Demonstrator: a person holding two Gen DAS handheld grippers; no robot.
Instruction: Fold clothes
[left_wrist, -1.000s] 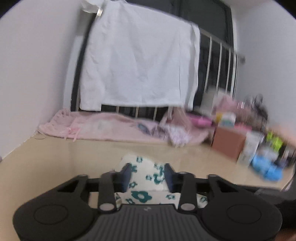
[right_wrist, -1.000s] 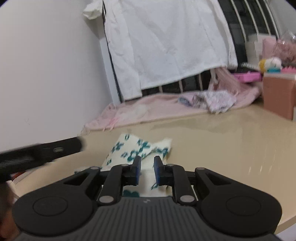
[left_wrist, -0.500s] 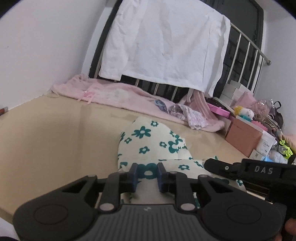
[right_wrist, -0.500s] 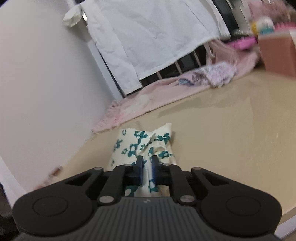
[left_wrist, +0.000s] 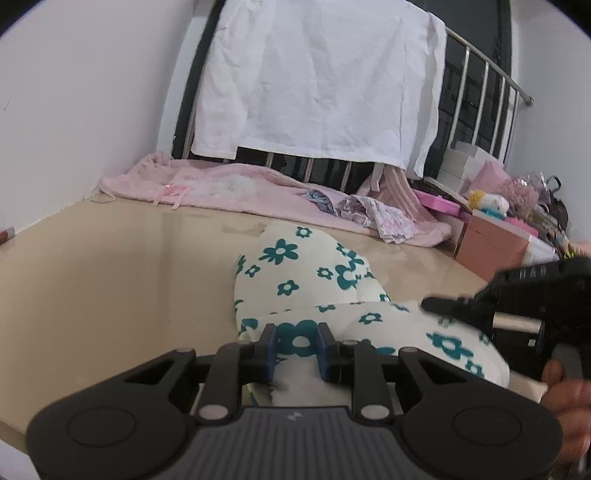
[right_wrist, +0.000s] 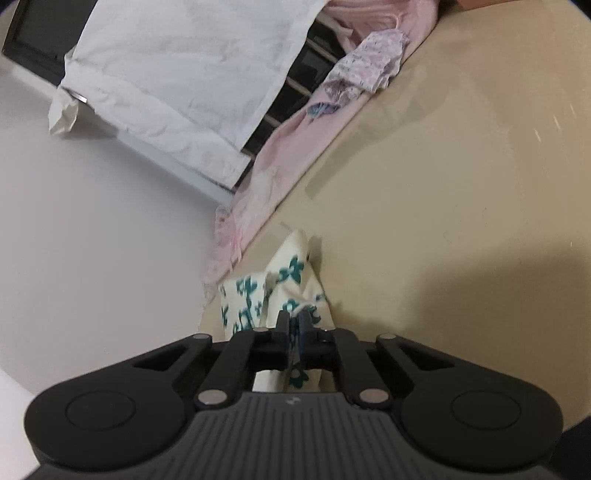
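Left wrist view: floral garment (left_wrist: 306, 273) lower centre of frame, bunched on the beige tabletop (left_wrist: 110, 280); left gripper (left_wrist: 296, 345) with fingers parted, a fold of the printed cloth lying between the two blue pads; whether the pads bear on the cloth cannot be told. Right gripper (left_wrist: 443, 304) entering from the right edge, tip touching the same garment. Pink blanket (left_wrist: 236, 192) and white sheet (left_wrist: 317, 77) in the upper half, well apart from the work. Risk, as a judgement: loose left hold, so cloth likely to slide out once lifted, spoiling the fold line.

Right wrist view: right gripper (right_wrist: 294, 325) pressed nearly together, pinching an edge of the floral garment (right_wrist: 291, 273) at lower centre; remainder of the cloth trailing up and left towards the wall (right_wrist: 92, 229). Risk, as a judgement: thin pinch at a corner only; uneven pull between the two holds apt to twist or bunch the garment rather than flatten it
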